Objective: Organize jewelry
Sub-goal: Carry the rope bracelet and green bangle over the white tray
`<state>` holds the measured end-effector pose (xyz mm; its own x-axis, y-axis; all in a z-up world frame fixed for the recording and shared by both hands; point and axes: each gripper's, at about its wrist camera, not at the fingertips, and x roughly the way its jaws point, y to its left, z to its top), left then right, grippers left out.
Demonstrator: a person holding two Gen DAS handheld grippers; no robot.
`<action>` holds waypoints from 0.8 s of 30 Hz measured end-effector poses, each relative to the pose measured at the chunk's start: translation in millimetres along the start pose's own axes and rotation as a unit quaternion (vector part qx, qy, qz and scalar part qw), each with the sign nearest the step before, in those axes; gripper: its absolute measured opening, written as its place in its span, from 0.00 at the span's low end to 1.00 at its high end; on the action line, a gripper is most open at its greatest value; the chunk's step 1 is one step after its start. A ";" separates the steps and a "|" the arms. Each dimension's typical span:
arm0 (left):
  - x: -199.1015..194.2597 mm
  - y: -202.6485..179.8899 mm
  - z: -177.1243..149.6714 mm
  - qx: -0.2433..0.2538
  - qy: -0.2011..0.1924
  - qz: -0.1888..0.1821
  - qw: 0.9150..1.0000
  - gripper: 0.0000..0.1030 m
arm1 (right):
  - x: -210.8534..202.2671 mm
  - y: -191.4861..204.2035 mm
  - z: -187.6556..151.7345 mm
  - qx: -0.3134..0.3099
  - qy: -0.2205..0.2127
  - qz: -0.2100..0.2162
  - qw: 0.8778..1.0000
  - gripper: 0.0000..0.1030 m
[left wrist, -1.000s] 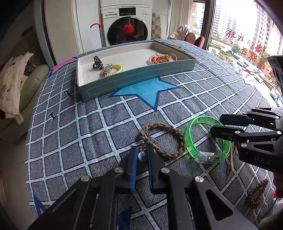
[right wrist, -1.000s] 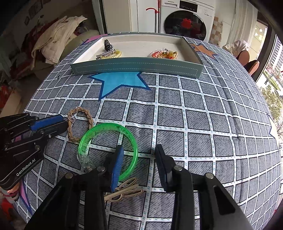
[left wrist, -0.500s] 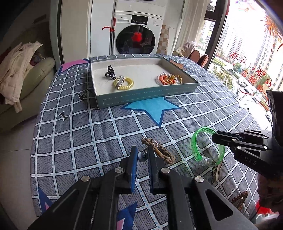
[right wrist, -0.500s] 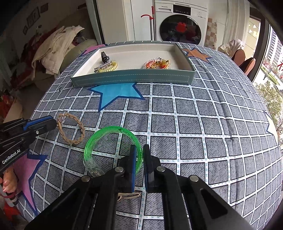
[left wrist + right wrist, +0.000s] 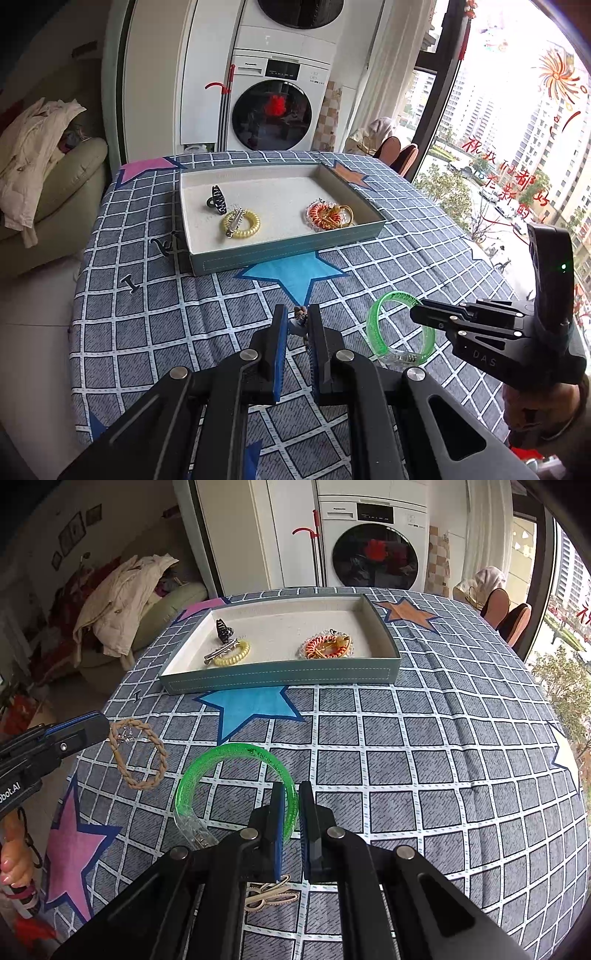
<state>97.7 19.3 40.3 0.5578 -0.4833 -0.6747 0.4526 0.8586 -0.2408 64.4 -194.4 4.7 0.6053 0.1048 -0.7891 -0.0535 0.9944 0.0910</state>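
Observation:
My left gripper (image 5: pixel 296 325) is shut on the braided brown bracelet (image 5: pixel 138 753) at its charm end and holds it above the table; the bracelet hangs from it in the right wrist view. My right gripper (image 5: pixel 293 805) is shut on the green bangle (image 5: pixel 236 771), lifted off the cloth; it also shows in the left wrist view (image 5: pixel 400 332). The grey-blue tray (image 5: pixel 280 254) stands at the far side and holds a black claw clip (image 5: pixel 218 199), a yellow coil tie with a metal clip (image 5: pixel 240 223) and an orange coil tie (image 5: pixel 325 216).
A beige hair clip (image 5: pixel 269 895) lies on the checked star-pattern cloth (image 5: pixel 406 757) under my right gripper. A washing machine (image 5: pixel 280 107) stands behind the table, a sofa with clothes (image 5: pixel 40 166) to the left, chairs (image 5: pixel 399 151) by the window.
Both grippers have risen and pulled back. The braided bracelet and the green bangle have come up off the cloth with them. The right gripper closed on the bangle.

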 end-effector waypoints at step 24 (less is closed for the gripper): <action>32.6 23.7 -63.9 0.097 0.106 0.129 0.981 0.29 | 3.1 -1.5 -0.9 0.008 0.001 0.013 1.000 0.08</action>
<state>82.1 34.8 -32.0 0.5237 -0.1895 -0.8305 0.4505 0.8891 0.0812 65.7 -195.6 1.6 0.6028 0.1307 -0.7871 -0.0566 0.9910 0.1212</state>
